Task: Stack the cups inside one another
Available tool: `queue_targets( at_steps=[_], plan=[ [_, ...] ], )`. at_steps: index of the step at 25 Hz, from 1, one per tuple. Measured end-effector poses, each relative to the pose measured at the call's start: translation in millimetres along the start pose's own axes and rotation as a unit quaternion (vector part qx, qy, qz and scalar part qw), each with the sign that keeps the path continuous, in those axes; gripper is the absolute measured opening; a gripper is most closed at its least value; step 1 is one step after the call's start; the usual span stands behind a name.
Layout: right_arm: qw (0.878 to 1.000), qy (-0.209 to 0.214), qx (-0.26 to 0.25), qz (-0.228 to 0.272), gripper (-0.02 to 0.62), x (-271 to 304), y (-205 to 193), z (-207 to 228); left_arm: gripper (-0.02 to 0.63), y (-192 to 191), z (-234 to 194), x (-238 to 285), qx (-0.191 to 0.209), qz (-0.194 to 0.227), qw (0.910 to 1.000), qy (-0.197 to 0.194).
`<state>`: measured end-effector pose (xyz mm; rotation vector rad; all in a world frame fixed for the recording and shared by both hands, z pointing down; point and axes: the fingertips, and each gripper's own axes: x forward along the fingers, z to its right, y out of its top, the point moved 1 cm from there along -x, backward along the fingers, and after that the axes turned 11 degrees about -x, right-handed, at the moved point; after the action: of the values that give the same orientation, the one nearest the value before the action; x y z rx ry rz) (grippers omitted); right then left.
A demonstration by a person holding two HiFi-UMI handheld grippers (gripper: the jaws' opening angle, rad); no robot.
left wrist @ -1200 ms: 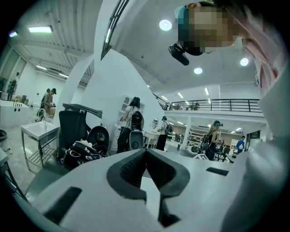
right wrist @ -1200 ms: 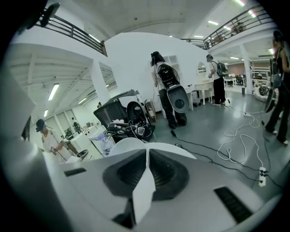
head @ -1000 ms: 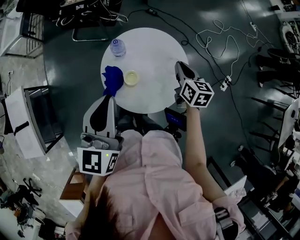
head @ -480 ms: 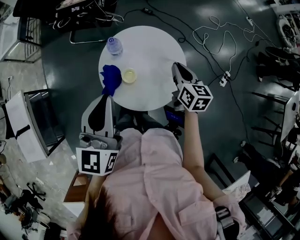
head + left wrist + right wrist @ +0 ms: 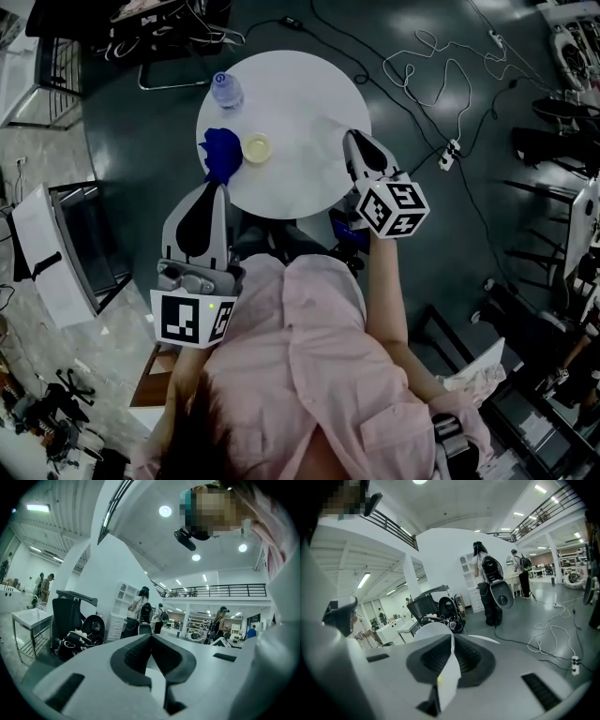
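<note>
Left gripper (image 5: pixel 215 191) and right gripper (image 5: pixel 356 141) both closed, empty, at bench (image 5: pixel 300 98) near edge; on bench, yellow cup (image 5: pixel 256 147) unnested, touching blue cup (image 5: pixel 222 155).

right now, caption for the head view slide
Left claw and right claw, both shut, near a round white table bearing a pale yellow cup

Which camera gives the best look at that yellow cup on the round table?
The head view: it looks down on the yellow cup, beside a blue object. Neither gripper view shows it; both face the room.
</note>
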<state>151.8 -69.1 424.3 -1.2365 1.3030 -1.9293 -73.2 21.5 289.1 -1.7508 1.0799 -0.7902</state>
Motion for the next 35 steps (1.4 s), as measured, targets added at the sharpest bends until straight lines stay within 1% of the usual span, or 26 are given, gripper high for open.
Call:
queue_targets(
  at_steps=[8,17,35],
  plan=[
    [1.000,-0.009,-0.005,0.008,0.040,-16,2,0,0.015,0,5,-5,-0.002,0.002,1.0000,-0.006],
    [1.000,-0.013,-0.007,0.001,0.040,-20,-4,-7,0.015,1,0,-10,-0.006,0.004,0.9999,-0.007],
    [0.999,-0.030,-0.008,0.008,0.040,-7,2,-26,0.015,10,-26,-12,-0.009,0.007,0.9995,-0.031]
  ],
)
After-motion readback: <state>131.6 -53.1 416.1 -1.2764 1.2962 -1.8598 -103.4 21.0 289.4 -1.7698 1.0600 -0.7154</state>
